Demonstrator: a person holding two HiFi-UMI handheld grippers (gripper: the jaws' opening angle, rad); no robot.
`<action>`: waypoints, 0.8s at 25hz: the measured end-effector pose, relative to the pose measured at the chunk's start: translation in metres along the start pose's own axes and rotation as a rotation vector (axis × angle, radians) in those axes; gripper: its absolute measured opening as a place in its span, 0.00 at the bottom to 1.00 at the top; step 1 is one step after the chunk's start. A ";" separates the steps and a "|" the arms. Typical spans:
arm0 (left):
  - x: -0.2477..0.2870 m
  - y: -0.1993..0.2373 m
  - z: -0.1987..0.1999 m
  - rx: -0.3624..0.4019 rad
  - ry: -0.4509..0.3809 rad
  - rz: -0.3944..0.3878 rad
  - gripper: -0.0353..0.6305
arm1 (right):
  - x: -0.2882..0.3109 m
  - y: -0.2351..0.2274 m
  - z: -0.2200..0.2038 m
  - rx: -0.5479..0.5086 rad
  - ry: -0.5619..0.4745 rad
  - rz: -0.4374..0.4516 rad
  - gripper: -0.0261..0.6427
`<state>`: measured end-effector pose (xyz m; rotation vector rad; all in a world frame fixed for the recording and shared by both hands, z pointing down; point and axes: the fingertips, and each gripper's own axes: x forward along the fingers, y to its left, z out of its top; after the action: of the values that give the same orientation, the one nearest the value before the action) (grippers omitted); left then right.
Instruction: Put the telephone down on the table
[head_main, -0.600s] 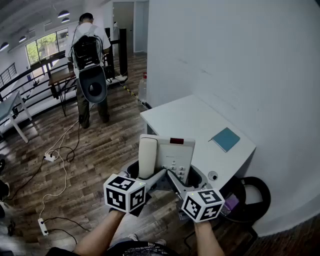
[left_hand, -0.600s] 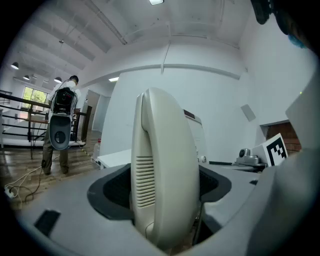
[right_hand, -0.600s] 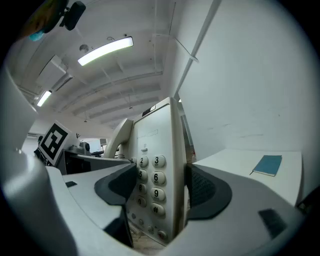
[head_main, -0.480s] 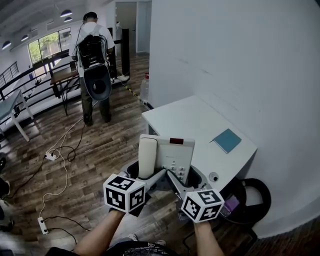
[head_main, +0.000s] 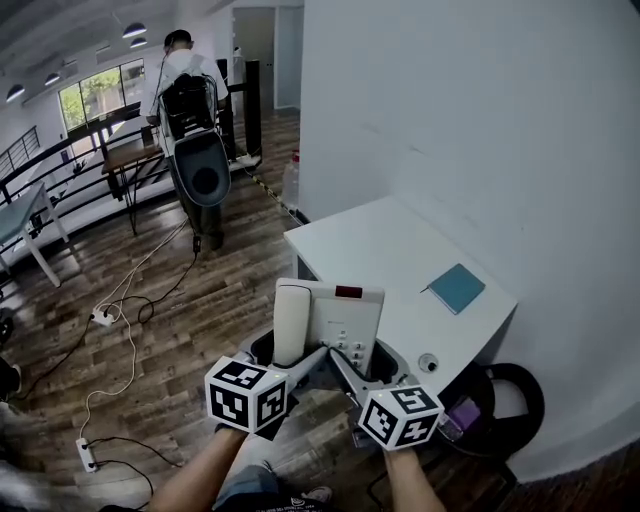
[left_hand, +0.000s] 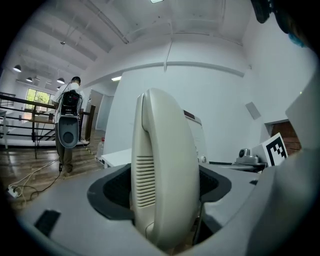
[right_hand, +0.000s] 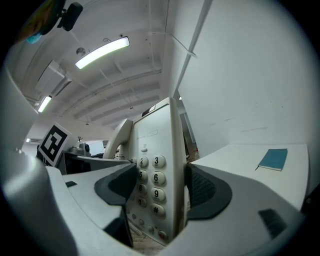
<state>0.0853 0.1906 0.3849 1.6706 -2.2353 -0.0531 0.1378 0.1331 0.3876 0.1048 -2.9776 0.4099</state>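
Observation:
A beige desk telephone (head_main: 335, 318) with its handset (head_main: 292, 322) on the left side hangs in the air just short of the white table (head_main: 385, 245). My left gripper (head_main: 288, 356) is shut on the handset side; the left gripper view shows the handset (left_hand: 165, 165) filling the gap between the dark pads. My right gripper (head_main: 372, 362) is shut on the keypad side, and in the right gripper view the number keys (right_hand: 155, 181) sit between its pads. The telephone stands tilted up, with its lower end hidden behind the grippers.
A blue notebook (head_main: 457, 288) lies on the table's right part, near the wall. A dark bin (head_main: 505, 398) stands at the table's near right corner. Cables and power strips (head_main: 105, 315) trail over the wooden floor. A person with a backpack (head_main: 190, 110) stands far back.
The telephone and both grippers have sunk slightly in the view, still held the same way. The person at the back has stepped to the right.

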 end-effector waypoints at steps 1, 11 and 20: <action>0.002 0.004 -0.001 0.000 0.003 -0.002 0.61 | 0.004 -0.001 -0.001 0.003 0.000 -0.002 0.50; 0.054 0.054 0.014 0.002 0.032 -0.091 0.61 | 0.065 -0.028 0.005 0.014 -0.004 -0.094 0.50; 0.107 0.125 0.053 0.025 0.041 -0.207 0.61 | 0.149 -0.045 0.031 0.017 -0.034 -0.207 0.50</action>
<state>-0.0723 0.1195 0.3914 1.8928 -2.0338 -0.0418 -0.0091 0.0737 0.3914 0.4211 -2.9562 0.4110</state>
